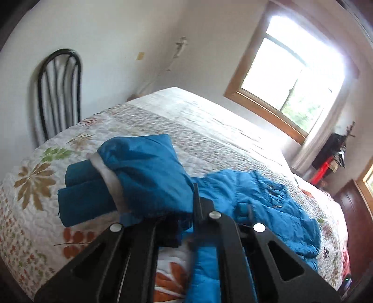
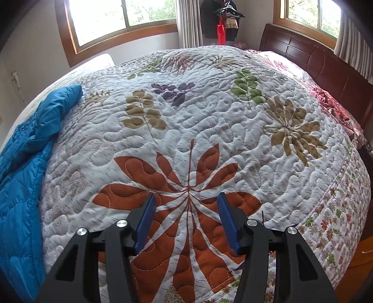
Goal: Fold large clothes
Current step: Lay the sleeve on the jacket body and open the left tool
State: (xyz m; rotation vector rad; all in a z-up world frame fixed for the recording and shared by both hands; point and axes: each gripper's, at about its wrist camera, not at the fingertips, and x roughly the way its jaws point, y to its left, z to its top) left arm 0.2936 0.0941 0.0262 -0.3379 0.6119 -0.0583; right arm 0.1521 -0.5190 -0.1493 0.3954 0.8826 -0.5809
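A blue quilted jacket point(image 1: 256, 200) lies crumpled on the flowered bed quilt point(image 1: 144, 121). My left gripper point(image 1: 186, 219) is shut on a fold of it, and a bunched part with a white lining point(image 1: 144, 172) is raised in front of the camera. The cloth hides the fingertips. In the right wrist view the same jacket point(image 2: 23, 151) lies along the left side of the quilt point(image 2: 198, 111). My right gripper point(image 2: 186, 198) hangs open over an orange flower print, with nothing between its blue pads point(image 2: 146, 216), well to the right of the jacket.
A black metal chair point(image 1: 58, 93) stands against the wall beyond the bed's far corner. A wooden headboard point(image 2: 314, 63) borders the bed on the right. Dark clothes and a red bag point(image 2: 221, 23) hang between two windows point(image 2: 121, 18).
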